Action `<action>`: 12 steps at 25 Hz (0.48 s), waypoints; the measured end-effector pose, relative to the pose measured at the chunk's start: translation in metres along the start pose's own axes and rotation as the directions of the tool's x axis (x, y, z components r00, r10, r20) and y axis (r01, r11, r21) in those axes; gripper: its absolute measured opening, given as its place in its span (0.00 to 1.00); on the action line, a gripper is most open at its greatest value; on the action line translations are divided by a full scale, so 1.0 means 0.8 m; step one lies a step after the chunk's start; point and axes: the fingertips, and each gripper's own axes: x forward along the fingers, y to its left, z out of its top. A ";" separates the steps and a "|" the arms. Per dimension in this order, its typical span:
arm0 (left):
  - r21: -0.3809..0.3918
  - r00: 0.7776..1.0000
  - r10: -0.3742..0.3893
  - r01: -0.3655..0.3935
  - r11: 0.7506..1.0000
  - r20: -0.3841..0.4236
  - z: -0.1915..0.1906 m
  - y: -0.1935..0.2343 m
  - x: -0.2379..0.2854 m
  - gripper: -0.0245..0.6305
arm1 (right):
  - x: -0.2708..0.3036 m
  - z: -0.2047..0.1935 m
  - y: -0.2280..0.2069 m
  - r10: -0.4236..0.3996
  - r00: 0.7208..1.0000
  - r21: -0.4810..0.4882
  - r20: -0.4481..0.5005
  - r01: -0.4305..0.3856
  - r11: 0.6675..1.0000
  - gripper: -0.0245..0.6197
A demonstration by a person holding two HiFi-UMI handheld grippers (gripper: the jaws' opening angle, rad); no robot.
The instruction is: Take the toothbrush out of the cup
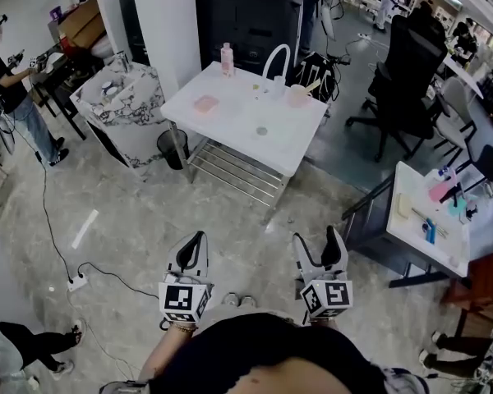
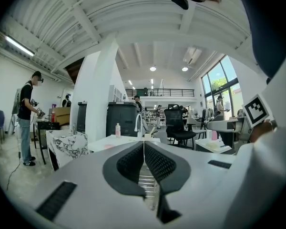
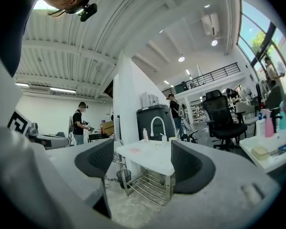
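Toothbrush [image 1: 313,84] leans in the pink cup [image 1: 297,97] near the far edge of the white surface [image 1: 230,125], well apart from both claws. Left claw [image 1: 195,243] is pressed together, empty; right claw [image 1: 318,243] is spread wide, empty.

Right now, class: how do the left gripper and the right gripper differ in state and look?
The left gripper's jaws are pressed together; the right gripper's jaws stand wide apart. The left gripper leaves no gap to see through, while the right gripper frames the white table in its gap. Shared: both are empty, and both point towards that table from well short of it.
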 end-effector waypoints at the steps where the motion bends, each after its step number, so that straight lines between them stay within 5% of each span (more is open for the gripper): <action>1: 0.000 1.000 0.004 -0.004 1.000 0.000 0.000 0.000 0.001 0.04 | 0.001 0.000 -0.002 0.002 1.000 0.000 0.001 -0.002 1.000 0.60; 12: 0.003 0.998 0.056 -0.056 0.998 0.000 -0.002 -0.003 0.020 0.04 | 0.014 -0.008 -0.036 0.010 1.000 0.036 -0.018 -0.009 0.999 0.60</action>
